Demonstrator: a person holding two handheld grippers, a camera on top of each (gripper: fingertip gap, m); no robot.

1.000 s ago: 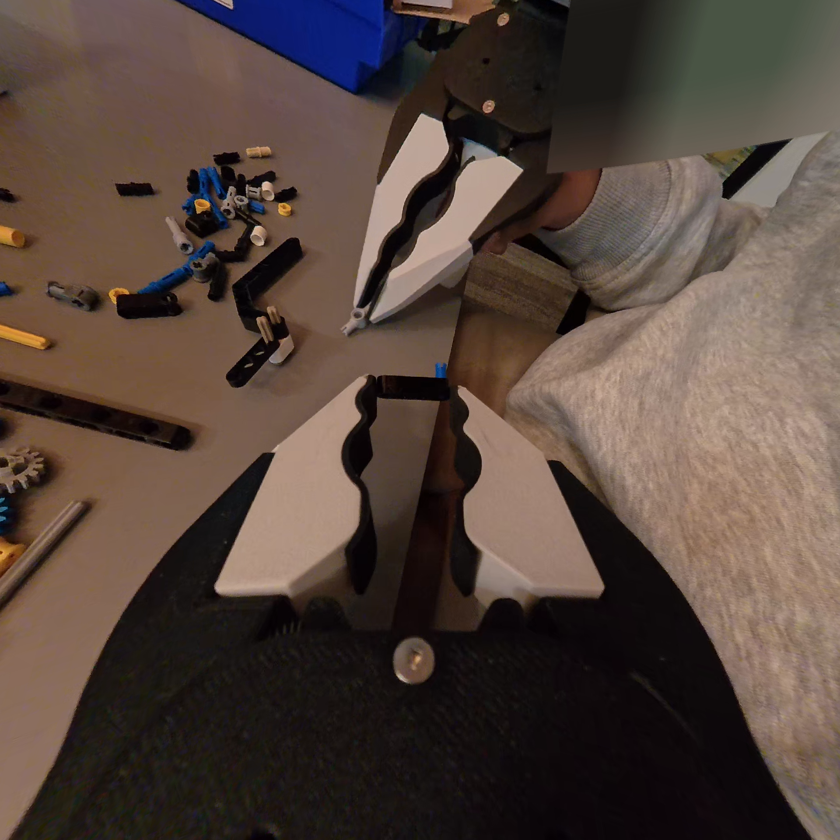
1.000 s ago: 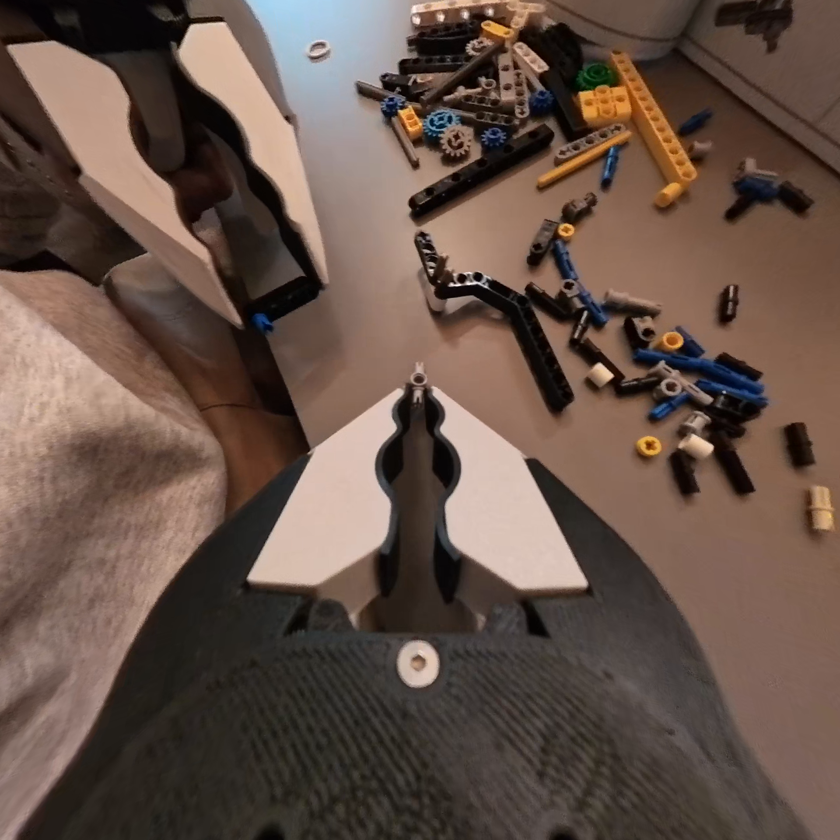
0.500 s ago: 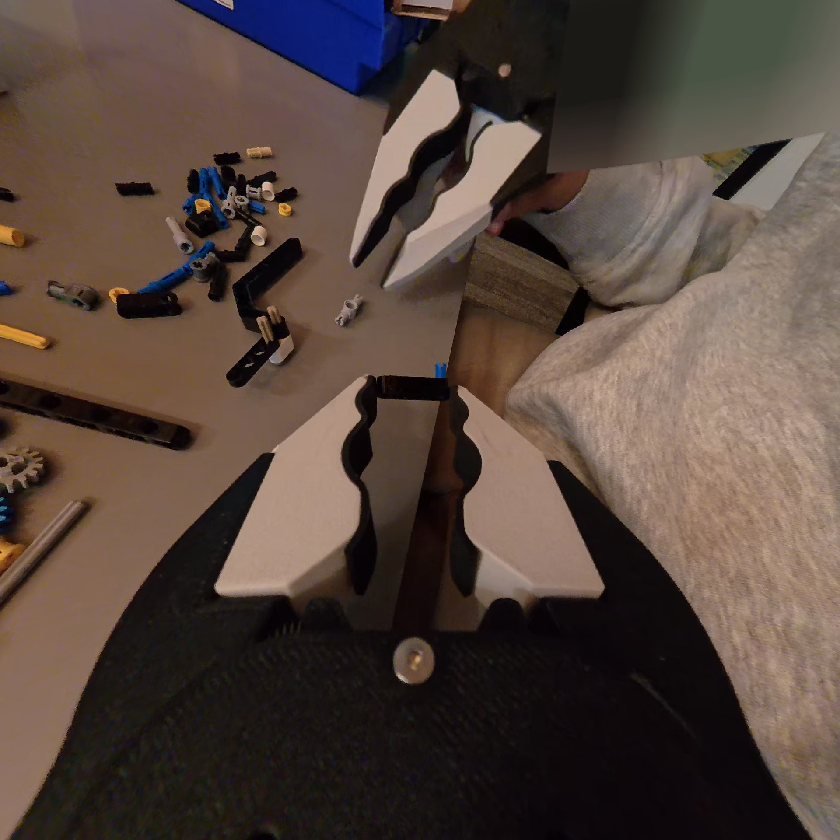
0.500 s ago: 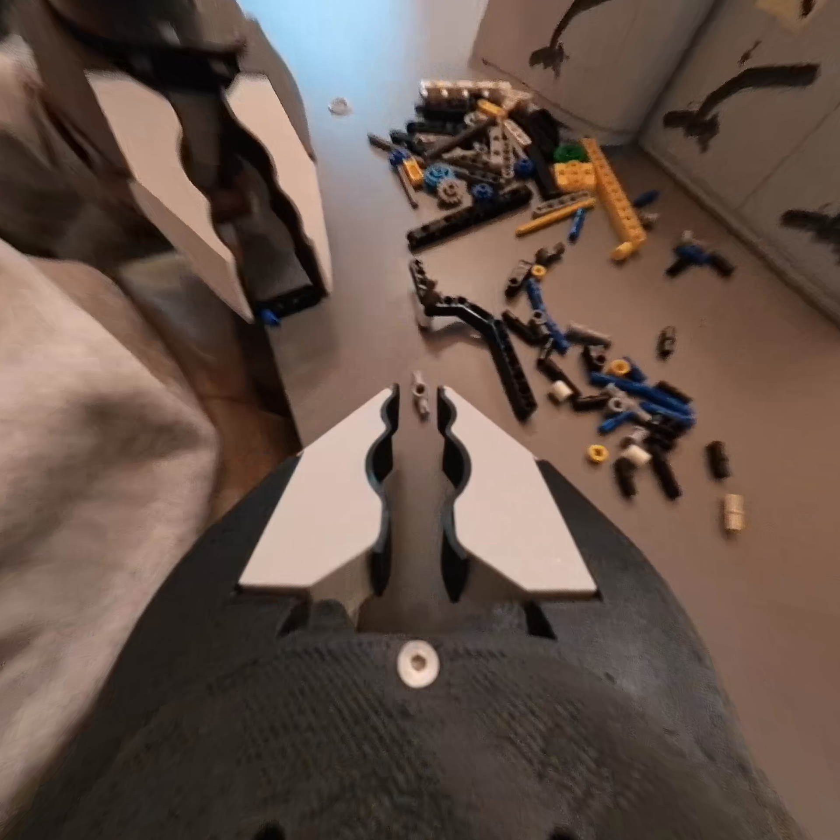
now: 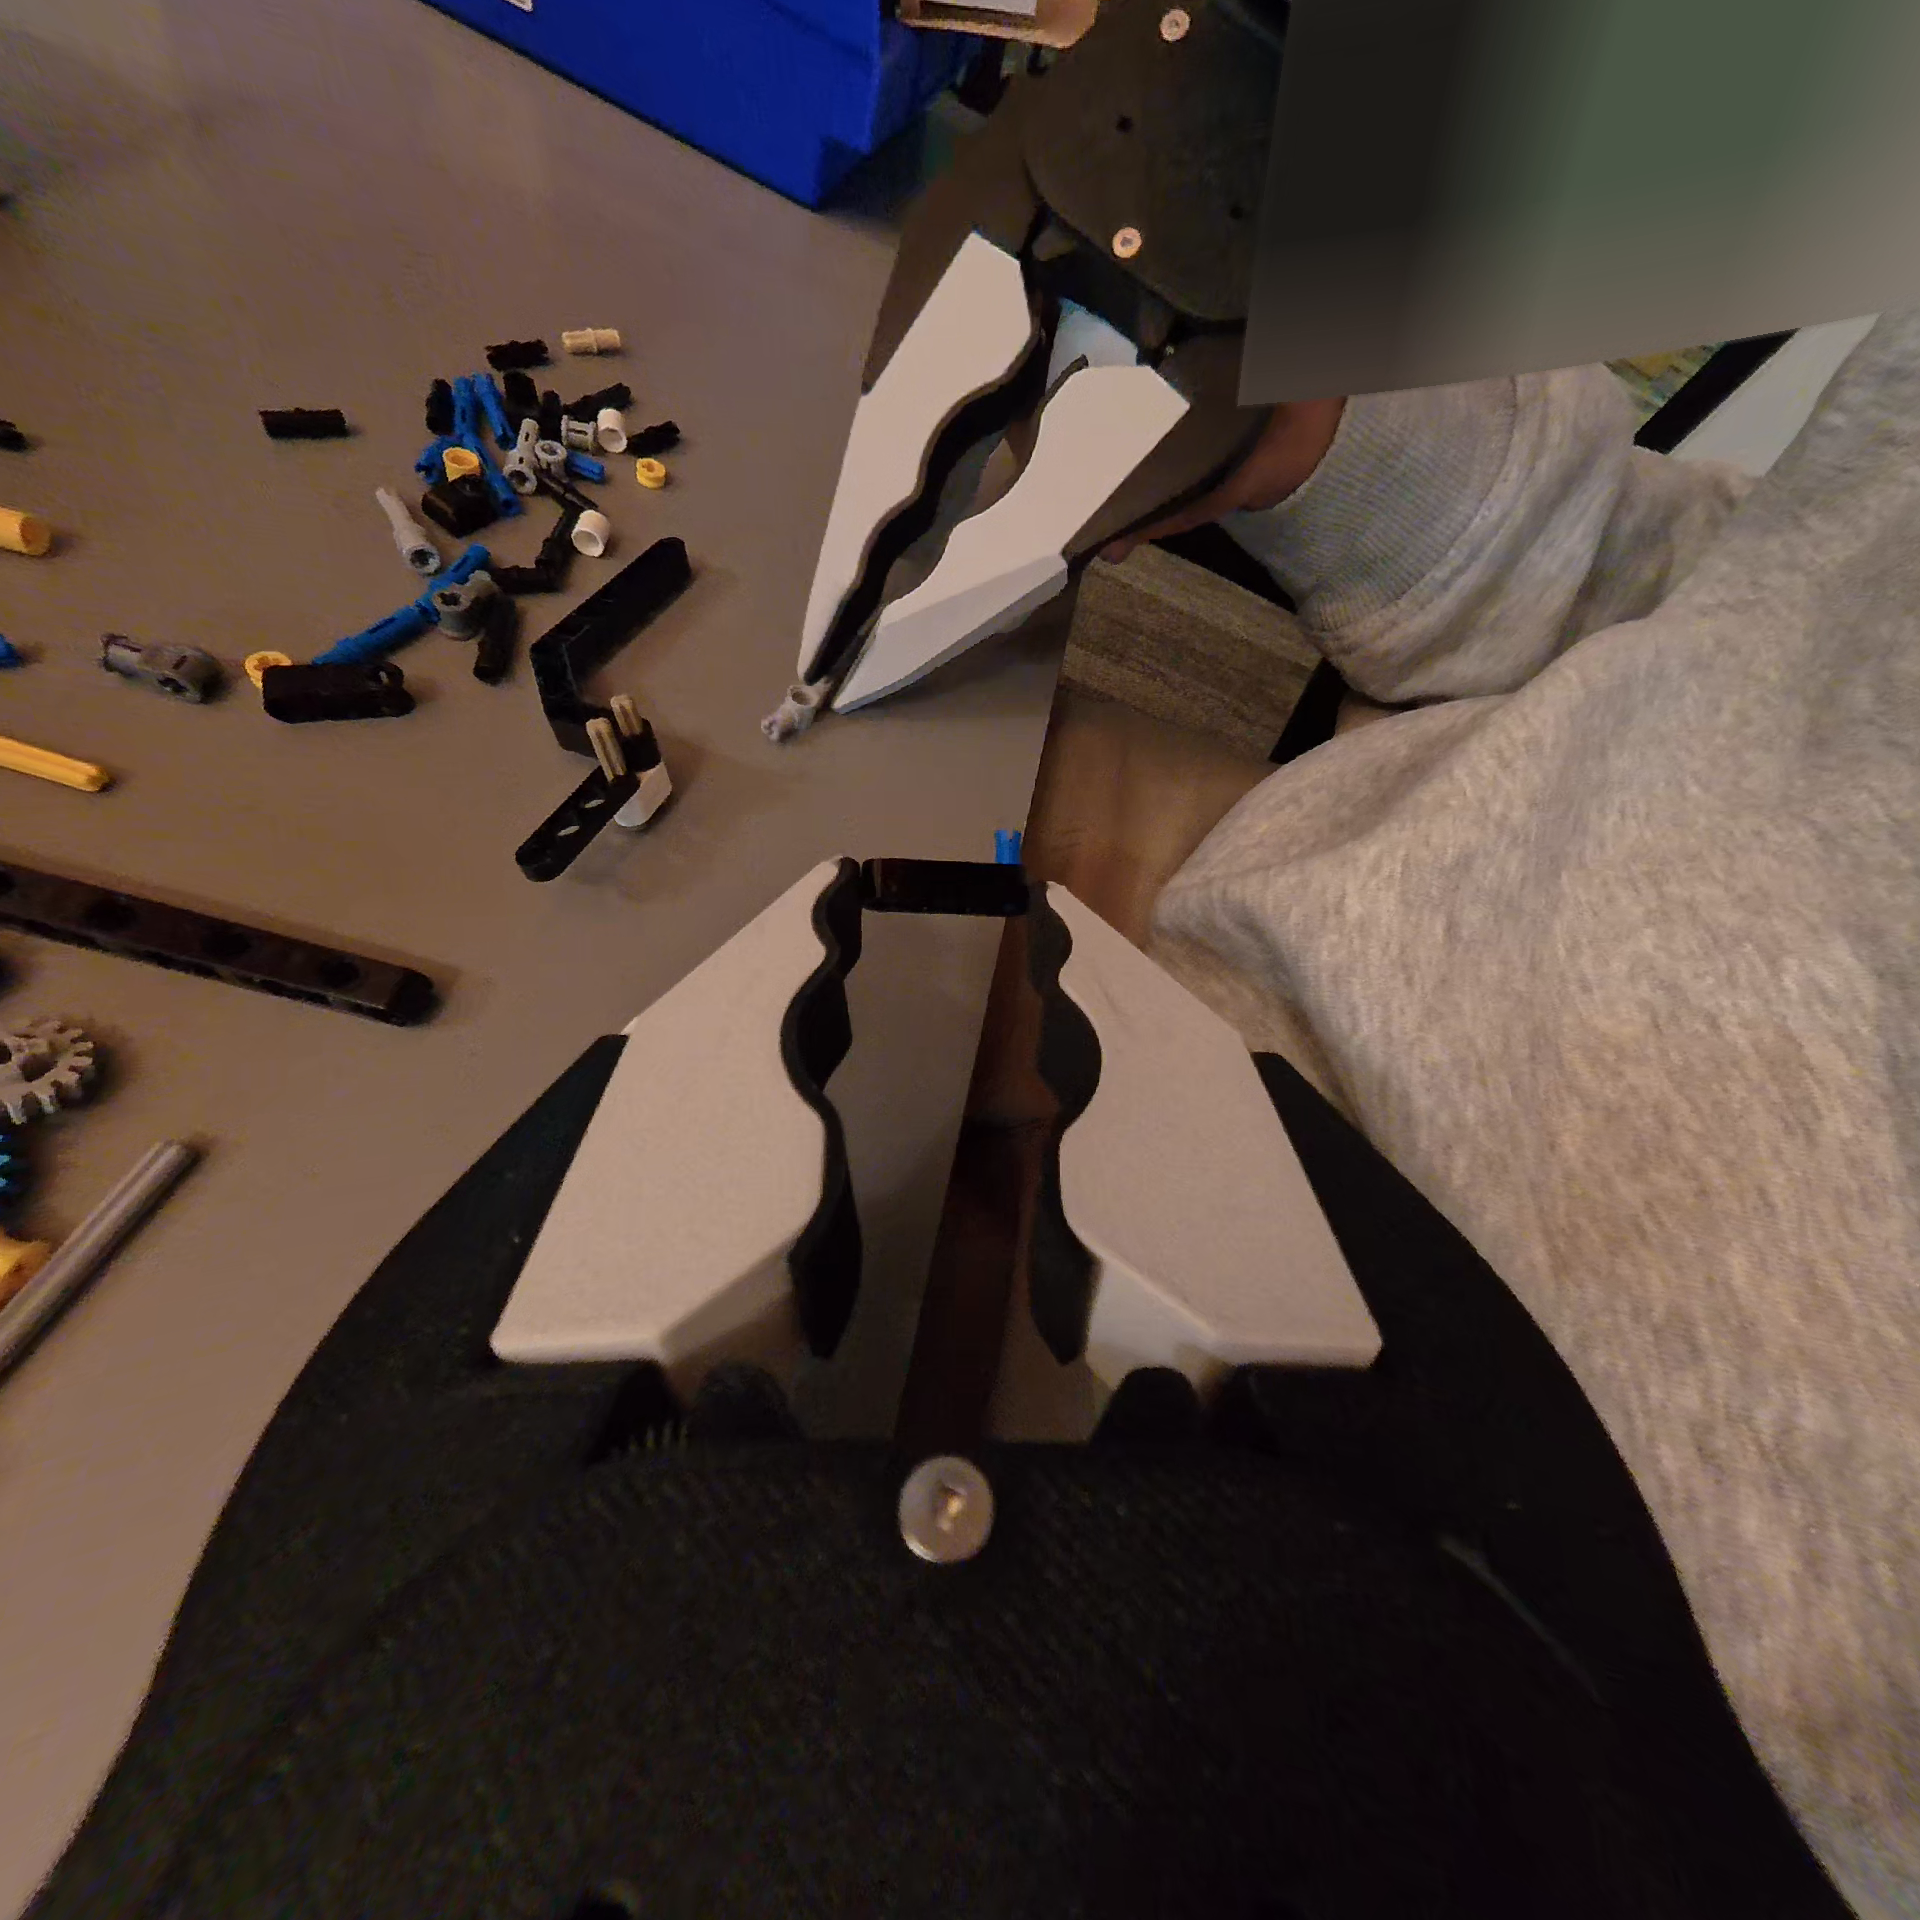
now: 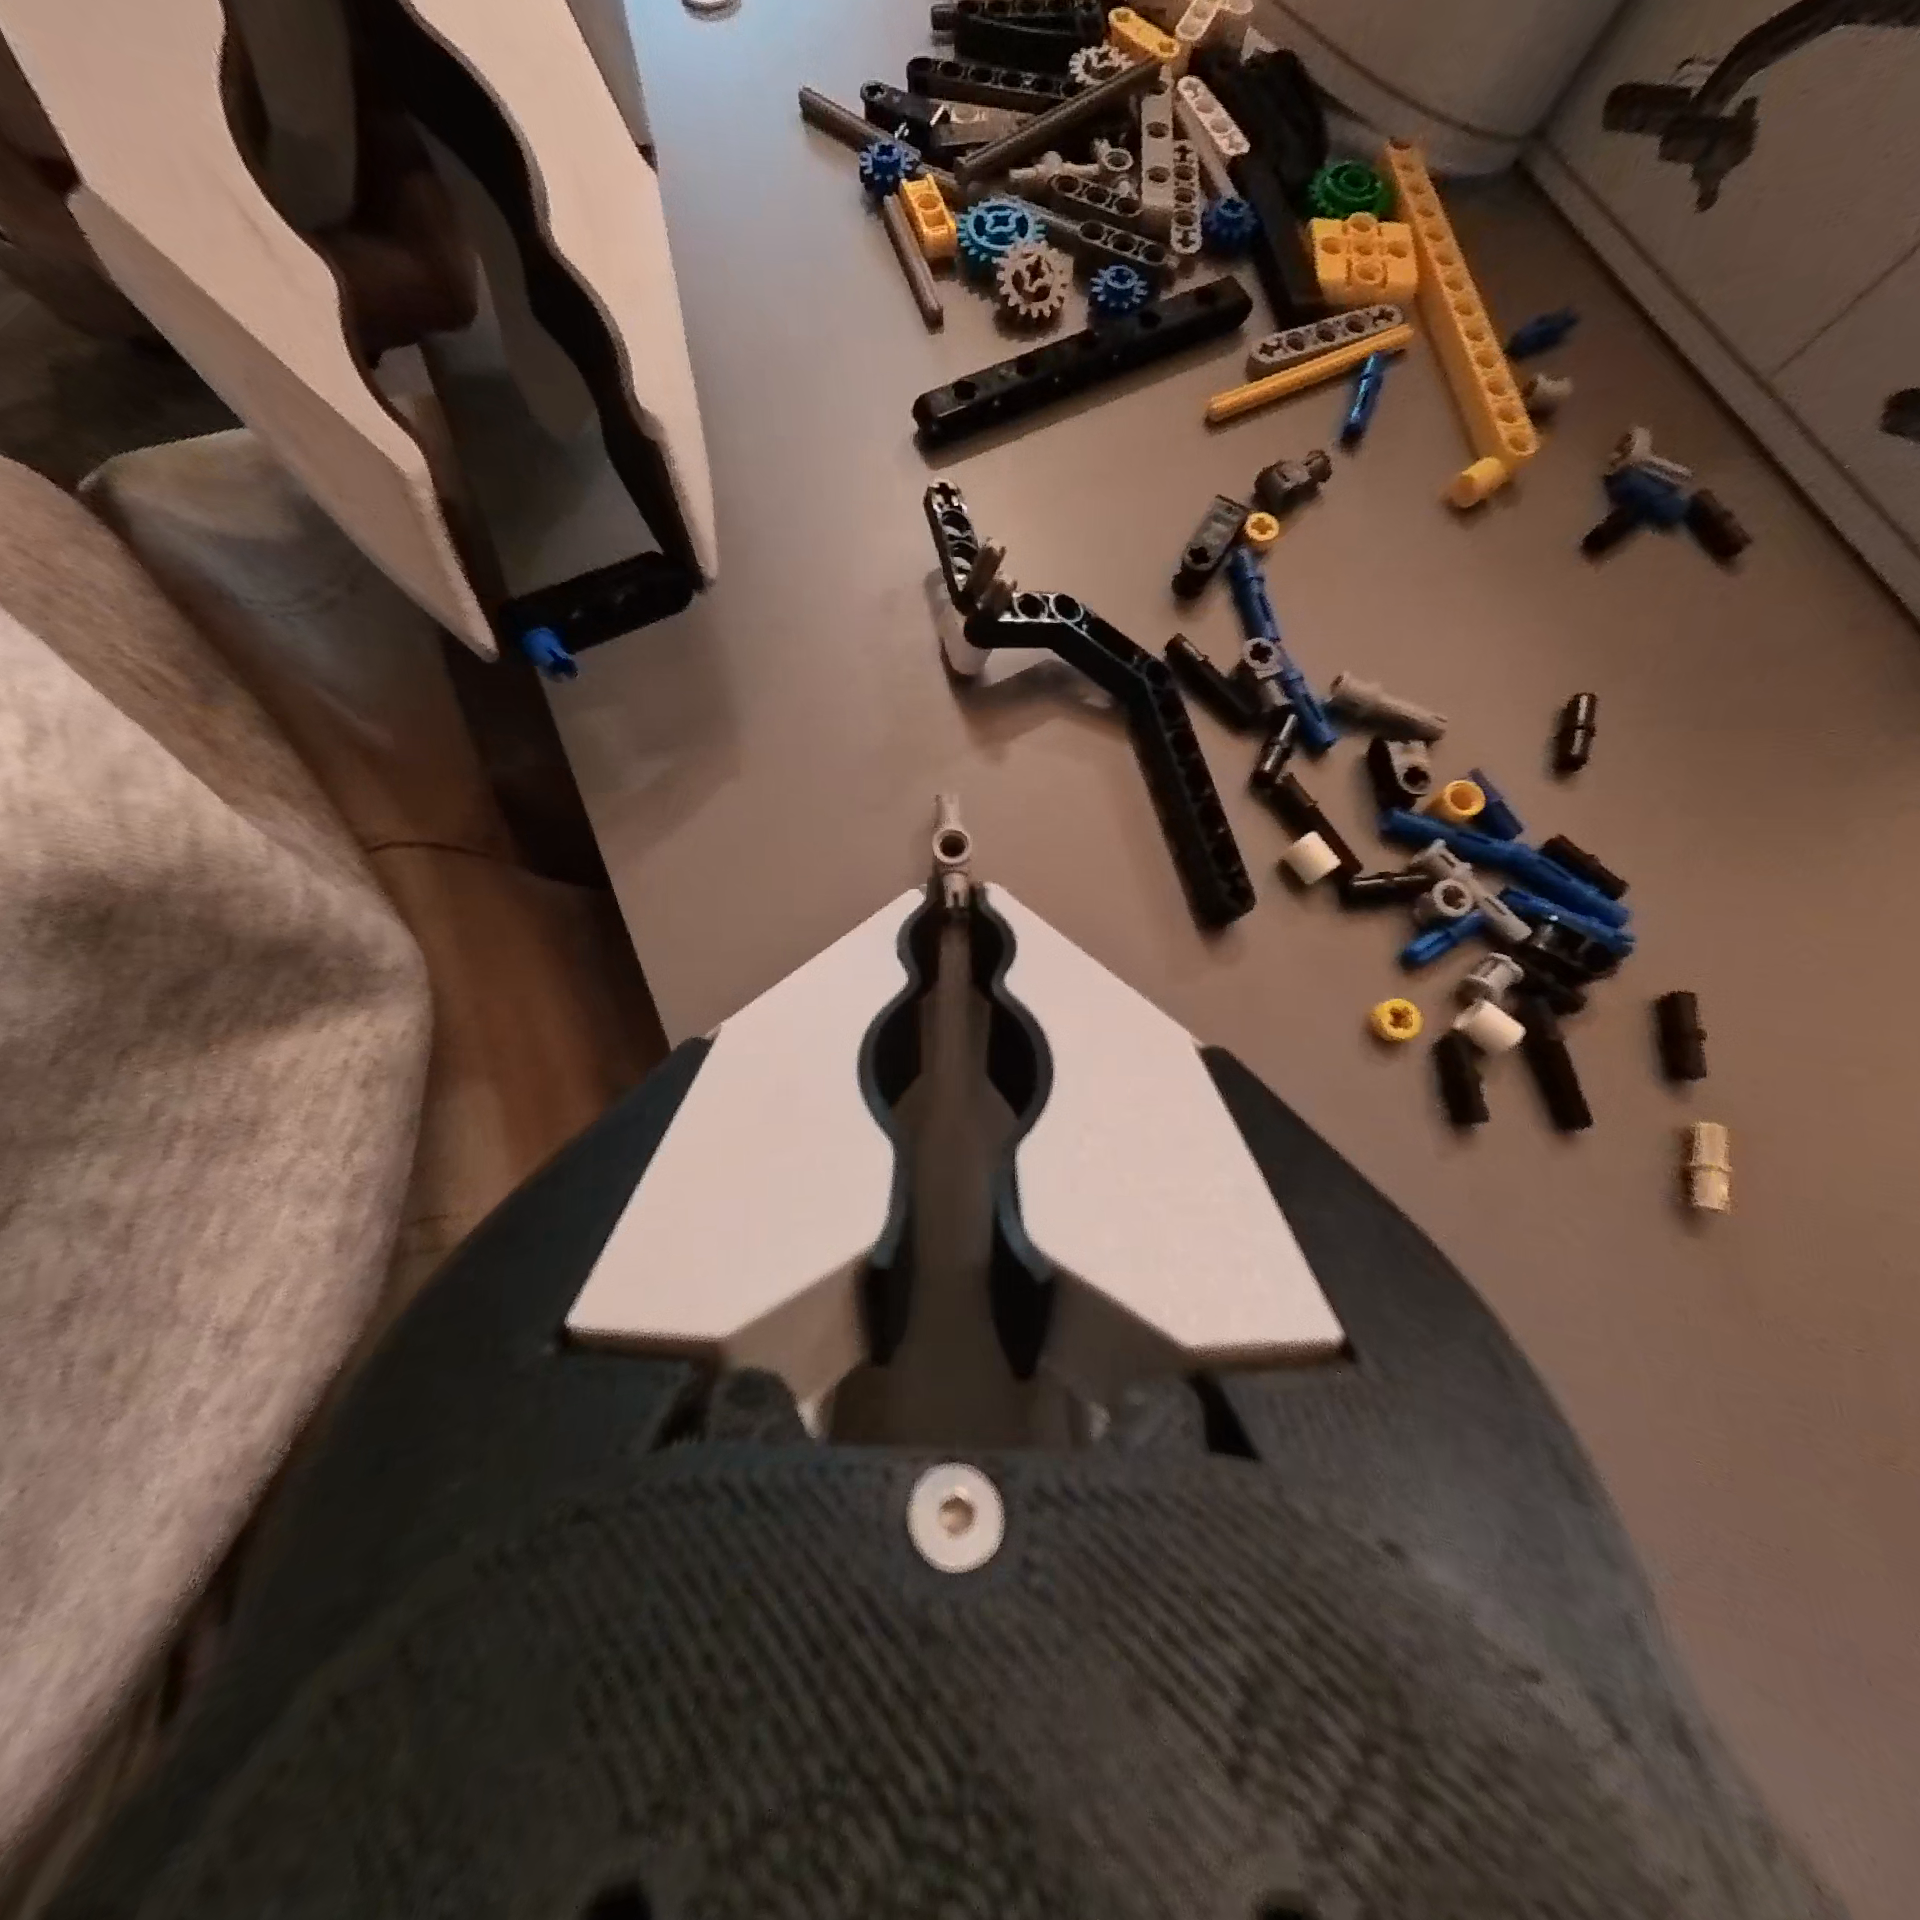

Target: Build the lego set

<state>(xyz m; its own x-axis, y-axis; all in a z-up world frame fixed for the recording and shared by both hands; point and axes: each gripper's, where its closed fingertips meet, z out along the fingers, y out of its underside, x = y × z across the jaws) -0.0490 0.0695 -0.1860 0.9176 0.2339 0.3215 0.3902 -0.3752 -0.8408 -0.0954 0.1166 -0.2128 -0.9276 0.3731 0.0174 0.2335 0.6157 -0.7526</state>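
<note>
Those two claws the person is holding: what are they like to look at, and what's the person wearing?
Each claw has two white wedge-shaped fingers with wavy black inner pads, on a rounded, textured black body with one silver screw. The person wears a grey knit sweatshirt with ribbed cuffs.

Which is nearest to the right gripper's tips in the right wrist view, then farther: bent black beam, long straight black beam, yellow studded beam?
From the right gripper:
1. Bent black beam, just ahead to its right.
2. Long straight black beam, farther ahead.
3. Yellow studded beam, farthest, right.
</note>
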